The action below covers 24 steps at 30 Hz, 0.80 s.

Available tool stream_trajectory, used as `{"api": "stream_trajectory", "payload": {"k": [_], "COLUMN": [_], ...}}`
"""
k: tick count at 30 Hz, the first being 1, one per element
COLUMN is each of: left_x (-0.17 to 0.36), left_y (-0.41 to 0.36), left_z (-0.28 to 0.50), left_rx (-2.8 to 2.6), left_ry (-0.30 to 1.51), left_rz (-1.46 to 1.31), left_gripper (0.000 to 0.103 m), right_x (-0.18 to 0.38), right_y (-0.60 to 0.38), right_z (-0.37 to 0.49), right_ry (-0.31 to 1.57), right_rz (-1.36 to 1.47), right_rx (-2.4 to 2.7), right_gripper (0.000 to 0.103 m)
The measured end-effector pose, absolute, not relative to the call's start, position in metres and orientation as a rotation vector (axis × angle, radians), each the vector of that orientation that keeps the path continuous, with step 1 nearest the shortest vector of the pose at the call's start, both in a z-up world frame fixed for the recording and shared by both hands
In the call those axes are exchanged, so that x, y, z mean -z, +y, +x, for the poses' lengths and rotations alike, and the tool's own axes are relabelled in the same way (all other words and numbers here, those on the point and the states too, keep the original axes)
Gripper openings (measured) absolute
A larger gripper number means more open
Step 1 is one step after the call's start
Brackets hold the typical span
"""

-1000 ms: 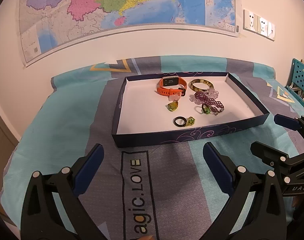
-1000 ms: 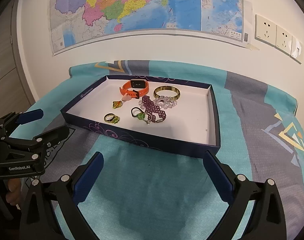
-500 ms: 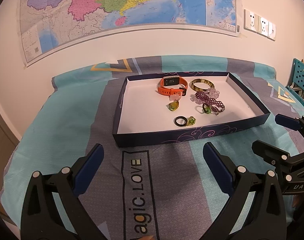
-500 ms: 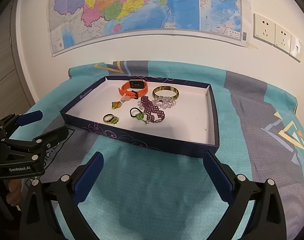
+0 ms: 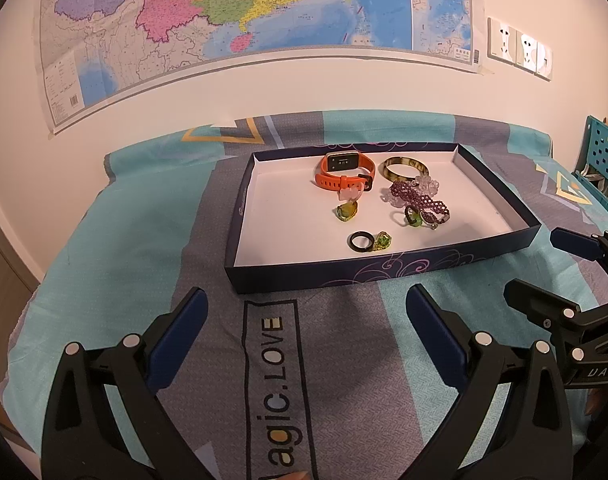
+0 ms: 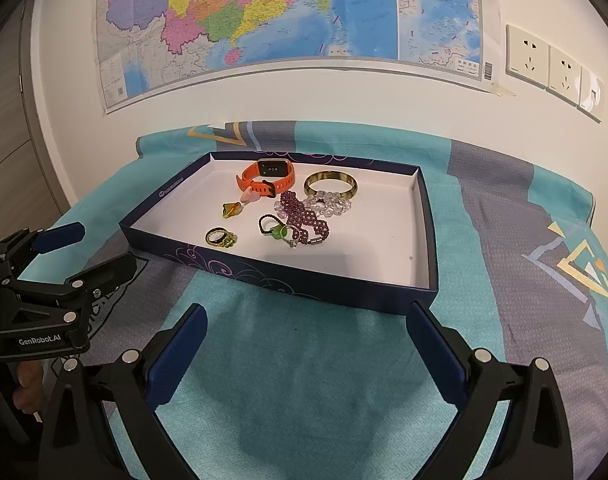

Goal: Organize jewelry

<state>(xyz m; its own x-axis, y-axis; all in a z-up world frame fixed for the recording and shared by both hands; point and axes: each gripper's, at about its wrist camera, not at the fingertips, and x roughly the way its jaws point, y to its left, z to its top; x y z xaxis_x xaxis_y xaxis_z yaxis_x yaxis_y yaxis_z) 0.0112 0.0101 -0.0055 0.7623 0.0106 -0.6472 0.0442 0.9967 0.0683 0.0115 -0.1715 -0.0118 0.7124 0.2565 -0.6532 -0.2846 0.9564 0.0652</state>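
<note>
— While the left gripper [image 5: 306, 308] hovers wide open and empty, where's the jewelry?
— All in the navy tray [image 5: 384, 274]: orange watch [image 5: 344, 170], bangle [image 5: 404, 169], rings.
— Right view?
— Right gripper [image 6: 304, 324] spread, empty; sorted or unsorted, can't tell.

wall map [image 5: 240, 20], wall sockets [image 6: 552, 68], patterned bedspread [image 6: 304, 380]

Swinging the right gripper [image 6: 304, 314] very slightly over the last second, so sliding the tray [image 6: 288, 280] and the sockets [image 6: 526, 54] a touch leftward and upward in the right wrist view. Carrying the watch [image 6: 270, 174] along with the tray by the same small amount.
</note>
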Motion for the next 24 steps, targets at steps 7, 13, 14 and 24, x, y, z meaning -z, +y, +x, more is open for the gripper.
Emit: {"api": "stream_trajectory", "payload": {"k": [7,13,14,24], "left_x": [0.0060,0.0082,0.0084,0.0097], "left_y": [0.0109,0.0111,0.0108,0.0084], "left_z": [0.0109,0.0106,0.0106,0.0105], "left_rx": [0.017,0.018,0.018,0.019], "left_ry": [0.707,0.709,0.709,0.711], "left_rz": [0.080,0.081,0.082,0.089], "left_gripper": [0.098,0.098,0.098,0.098], "right_x": [0.0122,0.0124,0.0124,0.0135], "right_y": [-0.1715,-0.1717,-0.1717,-0.1730], "right_z": [0.0110,0.0114,0.0111,0.0118], "right_ry": [0.718,0.719,0.717,0.720], "right_rz": [-0.041,-0.040,-0.039,-0.037], "right_rx": [-0.300,-0.299,-0.300,-0.298], "right_gripper": [0.096,0.096,0.096,0.096]}}
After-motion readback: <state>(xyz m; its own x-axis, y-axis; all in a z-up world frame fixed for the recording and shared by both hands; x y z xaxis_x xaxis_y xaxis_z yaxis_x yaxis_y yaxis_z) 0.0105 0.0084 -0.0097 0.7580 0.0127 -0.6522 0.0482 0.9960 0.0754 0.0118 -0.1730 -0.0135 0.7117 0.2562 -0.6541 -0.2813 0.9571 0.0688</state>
